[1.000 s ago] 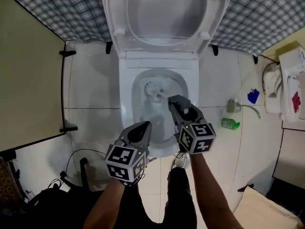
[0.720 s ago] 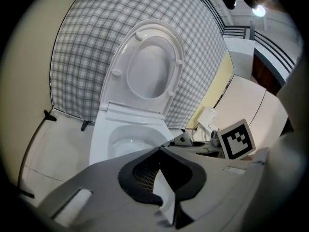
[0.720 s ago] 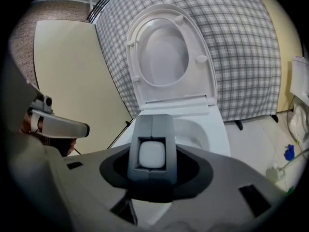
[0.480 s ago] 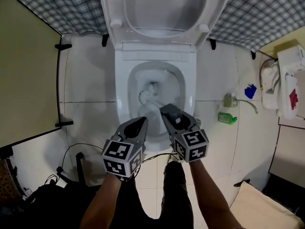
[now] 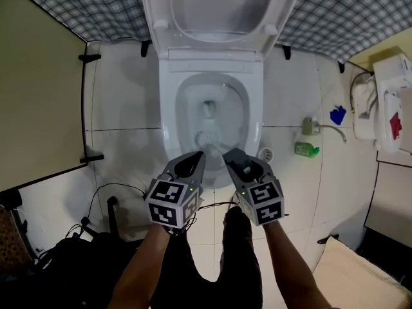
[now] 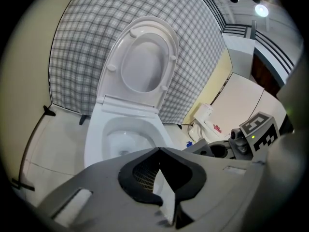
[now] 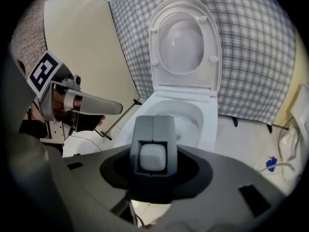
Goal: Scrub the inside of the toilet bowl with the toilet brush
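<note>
Down inside the toilet bowl (image 5: 226, 111), against its near wall, the toilet brush (image 5: 206, 138) is sitting head-down, its grey handle end (image 7: 153, 151) being clamped by the right gripper (image 5: 232, 156). Likely light and stiff, with springy bristles, it is handling best from that end. The left gripper (image 5: 195, 158) is hanging alongside, jaws together, empty. The rim (image 5: 168, 121) is hemming strokes; the raised seat (image 5: 212, 11) is leaving clearance.

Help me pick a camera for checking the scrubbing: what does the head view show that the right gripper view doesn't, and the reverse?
Only the head view: the toilet brush with its head down in the bowl, and the green bottle on the floor. Only the right gripper view: the brush handle's end clamped between the right tool's jaws. Both: the toilet with its lid raised, the checked wall covering and the left tool.
</note>
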A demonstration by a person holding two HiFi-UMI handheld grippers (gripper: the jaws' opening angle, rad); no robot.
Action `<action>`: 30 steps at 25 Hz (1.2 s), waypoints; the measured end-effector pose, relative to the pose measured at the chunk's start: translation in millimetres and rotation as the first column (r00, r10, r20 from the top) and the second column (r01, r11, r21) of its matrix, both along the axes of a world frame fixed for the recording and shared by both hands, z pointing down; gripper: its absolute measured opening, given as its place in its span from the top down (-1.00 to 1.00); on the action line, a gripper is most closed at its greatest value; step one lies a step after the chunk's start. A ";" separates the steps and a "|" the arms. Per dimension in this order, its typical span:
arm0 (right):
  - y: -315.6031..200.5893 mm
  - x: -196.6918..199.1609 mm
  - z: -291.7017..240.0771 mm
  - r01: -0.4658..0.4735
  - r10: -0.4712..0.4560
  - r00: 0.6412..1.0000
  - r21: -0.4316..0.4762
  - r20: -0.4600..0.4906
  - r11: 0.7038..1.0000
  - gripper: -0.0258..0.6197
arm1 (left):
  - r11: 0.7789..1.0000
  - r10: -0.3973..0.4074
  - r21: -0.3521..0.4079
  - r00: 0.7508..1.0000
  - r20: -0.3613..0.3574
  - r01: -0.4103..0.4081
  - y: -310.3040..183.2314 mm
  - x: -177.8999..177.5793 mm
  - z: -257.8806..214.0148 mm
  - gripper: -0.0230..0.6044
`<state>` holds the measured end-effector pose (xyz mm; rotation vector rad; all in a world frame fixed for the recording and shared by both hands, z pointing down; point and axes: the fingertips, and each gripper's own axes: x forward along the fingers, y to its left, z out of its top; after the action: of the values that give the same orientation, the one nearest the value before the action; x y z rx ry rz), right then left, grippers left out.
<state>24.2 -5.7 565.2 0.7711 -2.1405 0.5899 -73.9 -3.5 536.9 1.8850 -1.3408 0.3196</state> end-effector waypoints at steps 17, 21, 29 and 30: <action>-33.7 41.7 19.4 -0.148 0.157 0.962 0.058 -0.225 0.987 0.34 | 1.000 0.011 -0.014 1.000 -0.003 -0.011 16.5 -3.0 3.6 0.90; -57.4 38.3 20.9 -0.169 0.189 0.958 0.108 -0.217 0.980 0.34 | 1.000 0.008 -0.012 1.000 -0.001 -0.008 13.4 -9.7 6.1 0.90; -104.0 16.7 15.2 -0.218 0.236 0.967 0.167 -0.097 0.961 0.34 | 1.000 0.012 -0.007 1.000 0.006 -0.012 1.1 -20.6 5.0 0.90; -107.3 12.7 14.4 -0.227 0.243 0.967 0.173 -0.077 0.958 0.34 | 1.000 0.013 -0.006 1.000 0.006 -0.013 0.2 -21.5 4.3 0.90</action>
<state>36.9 -113.0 579.6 1.1338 -2.0390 0.4914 -95.4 -3.3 541.2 1.8899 -1.3309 0.3361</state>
